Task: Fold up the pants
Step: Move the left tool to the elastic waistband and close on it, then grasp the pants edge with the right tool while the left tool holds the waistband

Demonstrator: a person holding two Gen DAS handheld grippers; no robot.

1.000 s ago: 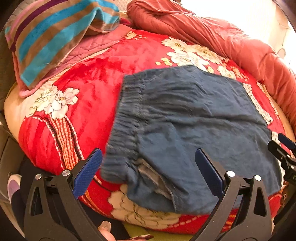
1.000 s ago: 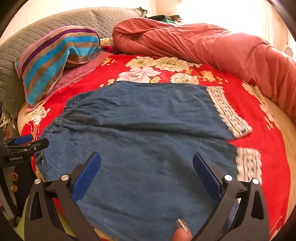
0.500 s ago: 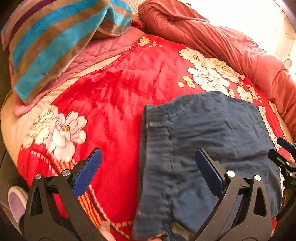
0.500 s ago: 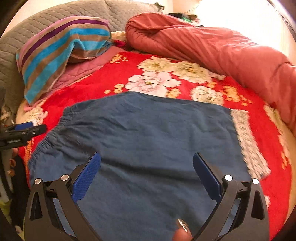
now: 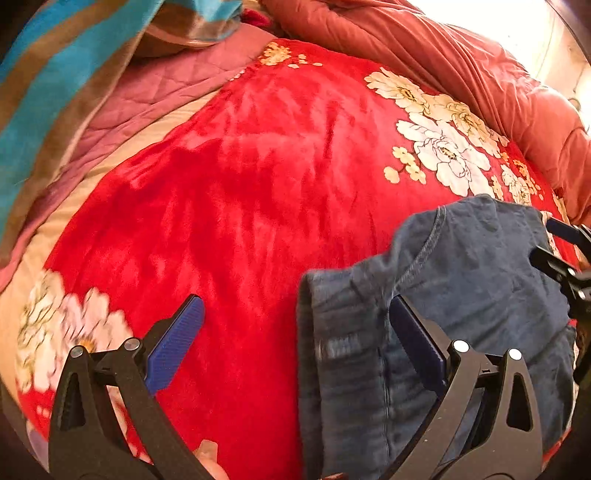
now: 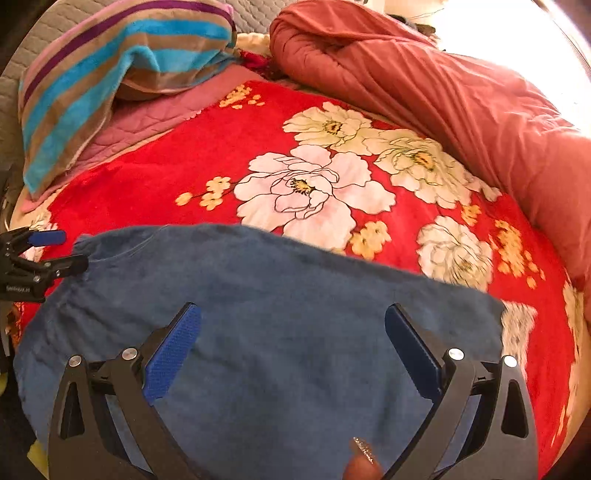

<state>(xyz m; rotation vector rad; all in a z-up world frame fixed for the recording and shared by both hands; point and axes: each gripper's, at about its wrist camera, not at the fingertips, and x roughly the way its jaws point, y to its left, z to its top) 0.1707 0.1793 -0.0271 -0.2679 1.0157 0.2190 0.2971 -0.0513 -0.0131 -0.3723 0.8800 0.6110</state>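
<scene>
Blue denim pants [image 5: 480,277] lie flat on the red flowered blanket [image 5: 258,166], with the elastic waistband running up the near left side. My left gripper [image 5: 295,332] hovers open over the waistband edge: its right finger is above denim, its left finger above bare blanket. In the right wrist view the pants [image 6: 295,288] fill the lower half, and my right gripper [image 6: 293,339] is open just above the cloth, holding nothing. Each gripper shows in the other's view: the right gripper [image 5: 565,258] at the pants' far side, the left gripper [image 6: 37,258] at the waistband corner.
A striped blue, brown and purple towel [image 6: 122,55] lies on a pink quilt [image 6: 155,114] at the back left. A rolled rust-red duvet [image 6: 443,85] runs along the back and right. A grey padded headboard [image 6: 48,26] stands behind. A fingertip [image 6: 364,461] shows at the bottom.
Both grippers have moved forward and closer to the bed, so the pants sit lower and larger in both views. The left view has shifted left of the waistband. Both grippers stay open.
</scene>
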